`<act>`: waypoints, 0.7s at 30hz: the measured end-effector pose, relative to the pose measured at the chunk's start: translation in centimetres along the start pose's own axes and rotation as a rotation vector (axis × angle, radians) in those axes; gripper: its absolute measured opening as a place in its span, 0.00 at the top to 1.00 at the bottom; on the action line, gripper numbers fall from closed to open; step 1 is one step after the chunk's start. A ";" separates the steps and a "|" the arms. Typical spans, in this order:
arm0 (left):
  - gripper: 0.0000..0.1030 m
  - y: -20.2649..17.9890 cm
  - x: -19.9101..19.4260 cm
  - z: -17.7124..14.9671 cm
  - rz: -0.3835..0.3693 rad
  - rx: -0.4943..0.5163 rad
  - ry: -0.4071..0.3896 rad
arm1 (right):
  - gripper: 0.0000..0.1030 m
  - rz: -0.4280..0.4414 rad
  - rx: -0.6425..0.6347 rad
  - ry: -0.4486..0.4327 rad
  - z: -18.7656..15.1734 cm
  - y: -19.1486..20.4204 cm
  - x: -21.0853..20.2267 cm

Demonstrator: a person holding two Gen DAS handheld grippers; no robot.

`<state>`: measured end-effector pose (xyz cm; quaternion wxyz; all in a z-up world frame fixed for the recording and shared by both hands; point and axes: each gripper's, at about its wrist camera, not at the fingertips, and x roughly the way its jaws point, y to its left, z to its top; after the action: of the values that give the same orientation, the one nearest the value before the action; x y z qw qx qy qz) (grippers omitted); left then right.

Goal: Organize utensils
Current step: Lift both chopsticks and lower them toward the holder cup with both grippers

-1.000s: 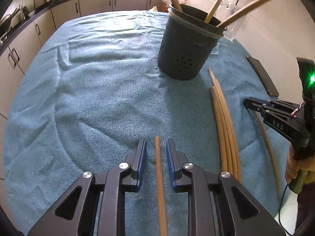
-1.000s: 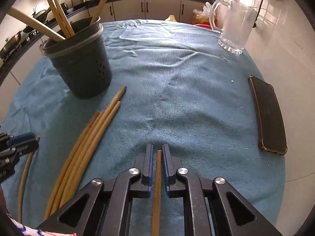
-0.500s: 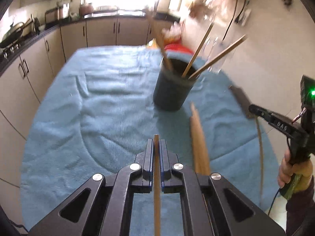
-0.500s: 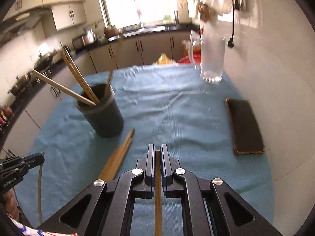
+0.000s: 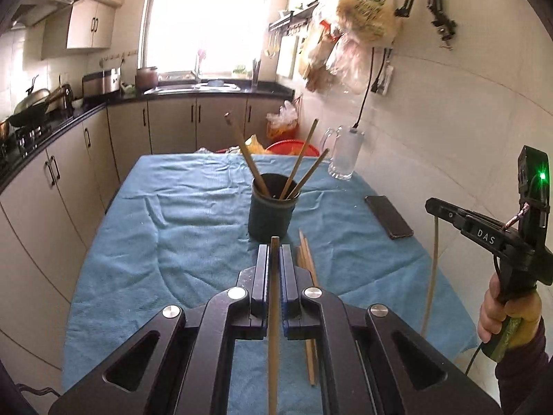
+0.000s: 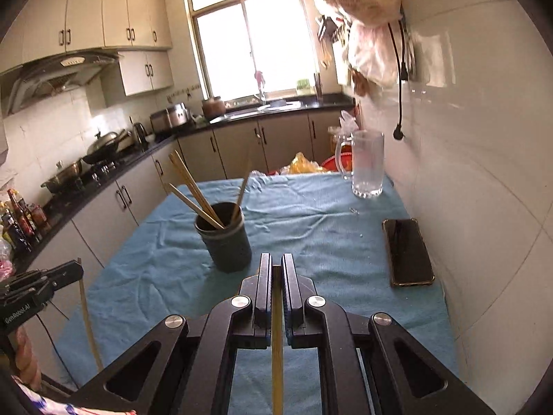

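My left gripper (image 5: 274, 249) is shut on a wooden chopstick (image 5: 273, 311), held in the air above the blue towel (image 5: 179, 242). My right gripper (image 6: 276, 259) is shut on another chopstick (image 6: 277, 328), also lifted. The dark utensil holder (image 5: 273, 212) stands just beyond both grippers with several chopsticks leaning in it. In the right wrist view the holder (image 6: 226, 242) sits ahead and left. A few loose chopsticks (image 5: 307, 266) lie on the towel by the holder. Each view shows the other gripper (image 5: 432, 205) (image 6: 77, 269) with its stick hanging down.
A black phone (image 6: 408, 252) lies on the towel near the tiled wall. A glass mug (image 6: 366, 166) stands at the far right corner of the table. Kitchen cabinets and a counter run along the left and far side. A hand (image 5: 501, 311) holds the right gripper's handle.
The left jaws closed on the chopstick that lay between them. Both grippers then rose off the towel with their chopsticks and tilted upward, so the holder now looks farther away and lower.
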<state>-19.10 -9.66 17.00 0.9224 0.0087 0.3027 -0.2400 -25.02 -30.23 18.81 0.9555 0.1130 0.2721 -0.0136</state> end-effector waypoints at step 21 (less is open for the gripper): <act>0.96 -0.4 -3.2 2.4 -0.027 -0.013 -0.120 | 0.95 0.018 -0.042 -0.111 3.1 1.9 -2.8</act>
<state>-20.21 -9.03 20.85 0.9356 -0.0155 0.2486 -0.2504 -25.66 -29.21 23.22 0.9714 0.0943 0.2179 -0.0055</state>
